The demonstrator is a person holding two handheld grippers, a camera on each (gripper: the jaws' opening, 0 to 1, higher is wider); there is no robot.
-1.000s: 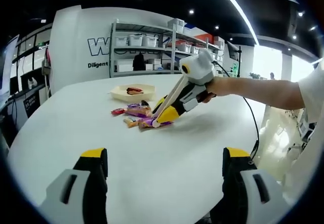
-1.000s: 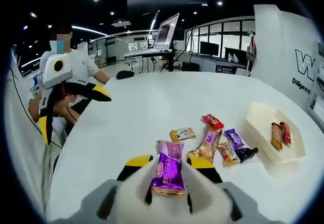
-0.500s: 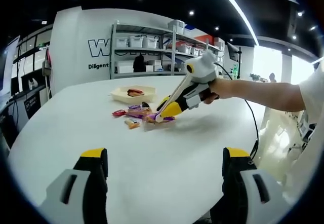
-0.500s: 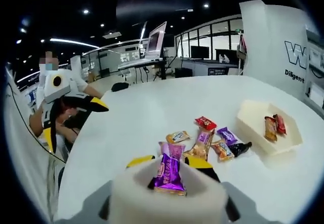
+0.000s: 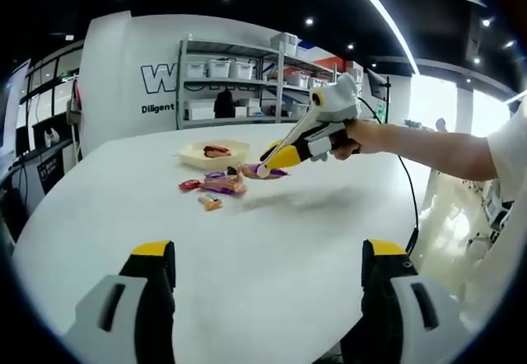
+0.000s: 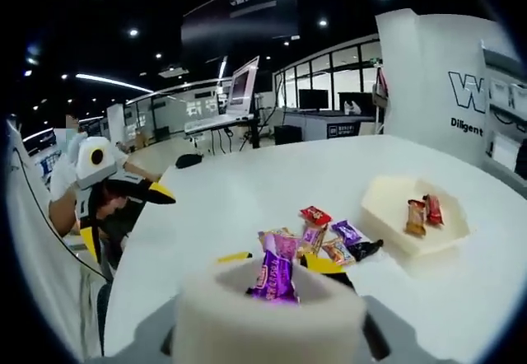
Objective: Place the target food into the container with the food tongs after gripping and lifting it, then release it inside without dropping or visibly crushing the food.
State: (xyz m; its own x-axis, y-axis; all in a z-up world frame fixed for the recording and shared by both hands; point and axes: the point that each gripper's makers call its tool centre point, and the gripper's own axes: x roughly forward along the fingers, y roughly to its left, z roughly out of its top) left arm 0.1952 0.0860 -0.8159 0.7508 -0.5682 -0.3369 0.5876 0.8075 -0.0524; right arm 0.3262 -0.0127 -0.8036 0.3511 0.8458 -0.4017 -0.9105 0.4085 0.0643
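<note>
The left gripper (image 5: 262,298) hung low over the bare white table (image 5: 247,240), jaws spread wide and empty, apparently parked clear of the work. Farther in, loose wrapped candies (image 5: 210,187) lay scattered just short of the shallow tray (image 5: 216,151), which already held a couple of pieces. To the right, the right gripper (image 5: 272,162) pinched the food tongs (image 6: 268,315) shut on a purple candy (image 6: 275,275), raised off the table and angled toward the tray, probably so the wrapper could be let go inside.
</note>
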